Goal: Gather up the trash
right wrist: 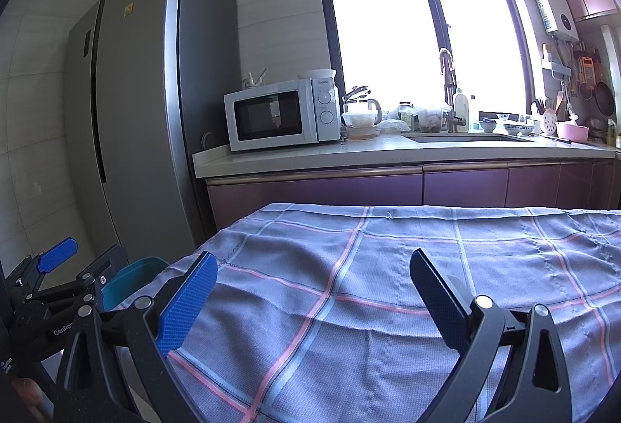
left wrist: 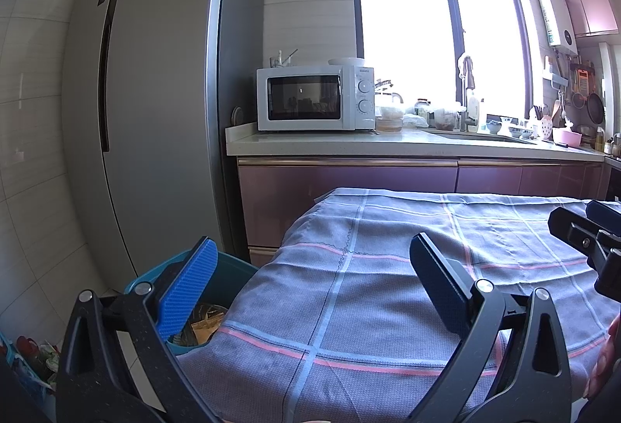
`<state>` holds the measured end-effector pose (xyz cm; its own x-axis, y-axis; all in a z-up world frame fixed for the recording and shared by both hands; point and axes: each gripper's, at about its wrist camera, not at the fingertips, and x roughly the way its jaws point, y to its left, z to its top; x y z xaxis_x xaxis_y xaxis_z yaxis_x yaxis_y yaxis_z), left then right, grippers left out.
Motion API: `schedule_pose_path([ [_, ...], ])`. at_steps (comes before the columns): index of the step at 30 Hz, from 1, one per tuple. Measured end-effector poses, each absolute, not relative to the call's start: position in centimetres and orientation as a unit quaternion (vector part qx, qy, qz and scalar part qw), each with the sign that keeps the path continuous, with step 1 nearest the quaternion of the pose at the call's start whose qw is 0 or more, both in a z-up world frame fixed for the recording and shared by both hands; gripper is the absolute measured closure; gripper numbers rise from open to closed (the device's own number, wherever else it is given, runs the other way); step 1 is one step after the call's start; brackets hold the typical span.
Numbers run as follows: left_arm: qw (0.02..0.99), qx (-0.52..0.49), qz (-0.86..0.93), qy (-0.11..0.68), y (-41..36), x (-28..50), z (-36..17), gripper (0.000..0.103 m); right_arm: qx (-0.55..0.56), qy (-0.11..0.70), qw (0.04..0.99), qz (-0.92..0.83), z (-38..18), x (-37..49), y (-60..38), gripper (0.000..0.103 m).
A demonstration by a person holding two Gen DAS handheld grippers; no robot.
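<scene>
1. Two grippers are up over the table (right wrist: 388, 306), and I hold nothing in either. My left gripper (left wrist: 310, 287) has its fingers spread wide, empty; my right gripper (right wrist: 314, 295) is spread the same way, also empty.
2. The trash I can make out sits in the bin (left wrist: 229, 275), a teal tub on the floor just off the table's left edge, near its front corner. Through the left wrist view I see brownish paper scraps (left wrist: 203, 324) inside it.
3. The cloth (left wrist: 388, 287) covering the table looks bare in both views; I find no loose trash on it. If any remains, it is out of frame.
4. My judgement: collection is close to done, or the next piece lies somewhere I cannot see yet.
5. Risk: my left gripper's blue pad (left wrist: 186, 291) hangs right over the bin rim. A careless drop could knock the tub and tip it, spilling the scraps.
6. Risk: the cloth drapes loosely over the left edge. A low finger could snag it and drag it toward the bin.
7. Risk: the two grippers are near each other; swinging either one sideways could make them collide.
</scene>
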<state>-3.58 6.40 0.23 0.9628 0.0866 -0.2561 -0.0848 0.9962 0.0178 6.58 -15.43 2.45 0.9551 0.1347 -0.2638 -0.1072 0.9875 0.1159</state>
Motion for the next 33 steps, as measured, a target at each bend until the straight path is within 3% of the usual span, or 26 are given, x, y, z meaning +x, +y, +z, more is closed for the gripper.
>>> schedule_pose_path([
  [33,0.990,0.006,0.042,0.131,6.25,-3.43,0.01,0.005,0.052,0.137,0.987,0.058,2.34,6.34,-15.39,0.007],
])
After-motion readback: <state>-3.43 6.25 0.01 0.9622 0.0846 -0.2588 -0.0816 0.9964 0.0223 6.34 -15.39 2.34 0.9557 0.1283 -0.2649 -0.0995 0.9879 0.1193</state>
